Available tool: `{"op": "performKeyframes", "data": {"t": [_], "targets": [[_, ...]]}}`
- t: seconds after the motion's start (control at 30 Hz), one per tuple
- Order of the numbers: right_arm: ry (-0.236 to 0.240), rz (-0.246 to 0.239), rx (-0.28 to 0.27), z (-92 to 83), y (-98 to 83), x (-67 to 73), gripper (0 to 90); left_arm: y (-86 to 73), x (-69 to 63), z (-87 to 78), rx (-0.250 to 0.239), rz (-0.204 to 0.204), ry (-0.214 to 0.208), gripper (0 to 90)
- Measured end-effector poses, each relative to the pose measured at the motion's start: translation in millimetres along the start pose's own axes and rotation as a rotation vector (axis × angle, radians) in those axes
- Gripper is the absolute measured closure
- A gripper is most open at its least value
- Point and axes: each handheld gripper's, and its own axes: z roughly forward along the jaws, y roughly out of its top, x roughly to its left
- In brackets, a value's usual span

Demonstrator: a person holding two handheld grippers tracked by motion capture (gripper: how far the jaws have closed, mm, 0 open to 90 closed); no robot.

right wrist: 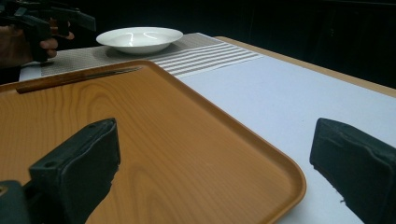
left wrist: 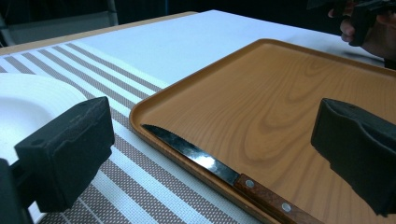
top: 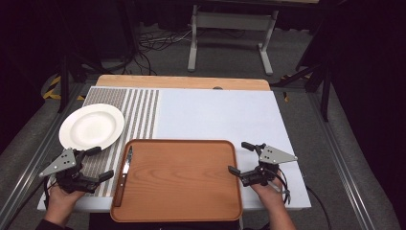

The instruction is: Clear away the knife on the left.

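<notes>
Two grippers, left (top: 95, 164) and right (top: 241, 158), jaws spread, nothing gripped, flanked wooden tray (top: 191, 201); serrated knife (top: 123, 175) lay along tray's left rim, likely to skid off if nudged toward white plate (top: 91, 127).

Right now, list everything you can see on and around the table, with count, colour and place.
plate: one, white, empty, far left on the striped mat
striped mat: one, brown and white, left part of the table
tray: one, wooden brown, near centre
steak knife: one, steel blade with brown wooden handle, along the tray's left edge, blade pointing away
table cover: one, white, over a wooden tabletop
metal frame legs: grey, on the floor beyond the table
left gripper: black, open, beside the tray's left edge
right gripper: black, open, at the tray's right edge
</notes>
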Motion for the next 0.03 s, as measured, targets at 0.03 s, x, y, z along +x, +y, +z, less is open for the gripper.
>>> {"op": "performKeyframes", "data": {"t": [0.03], "targets": [[0.0, 0.0, 0.0, 0.1, -0.1, 0.0, 2.3, 0.0, 0.2, -0.1, -0.001, 0.002, -0.001, 0.4]]}}
